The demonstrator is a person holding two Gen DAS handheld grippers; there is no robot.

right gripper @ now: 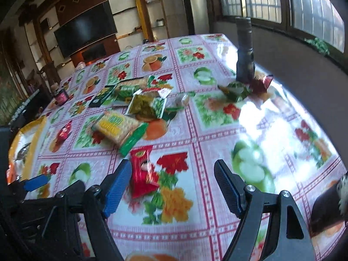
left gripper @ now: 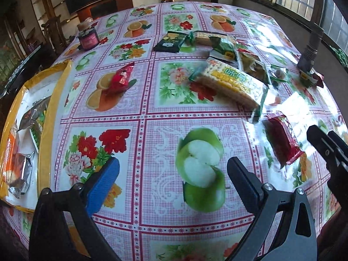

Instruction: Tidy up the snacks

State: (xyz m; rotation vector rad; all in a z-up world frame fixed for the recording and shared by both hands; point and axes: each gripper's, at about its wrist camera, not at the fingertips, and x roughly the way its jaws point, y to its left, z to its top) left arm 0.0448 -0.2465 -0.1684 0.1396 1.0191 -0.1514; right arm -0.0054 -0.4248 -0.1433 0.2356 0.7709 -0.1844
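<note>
Snack packets lie scattered on the fruit-print tablecloth (left gripper: 152, 113). A yellow cracker pack (left gripper: 230, 82) lies mid-table, also in the right wrist view (right gripper: 117, 128). A red packet (left gripper: 280, 139) lies at the right; in the right wrist view (right gripper: 143, 171) it sits just ahead of my right gripper's left finger. A small red packet (left gripper: 120, 78) lies further left. My left gripper (left gripper: 174, 180) is open and empty above the table. My right gripper (right gripper: 174, 187) is open and empty. A yellow-rimmed tray (left gripper: 54, 100) at the left holds several packets.
A pile of green and dark packets (left gripper: 217, 43) lies at the back. A dark jar (left gripper: 88, 39) stands at the back left. A dark flashlight-like cylinder (right gripper: 244, 50) stands at the right near a window wall. The tray also shows in the right wrist view (right gripper: 32, 130).
</note>
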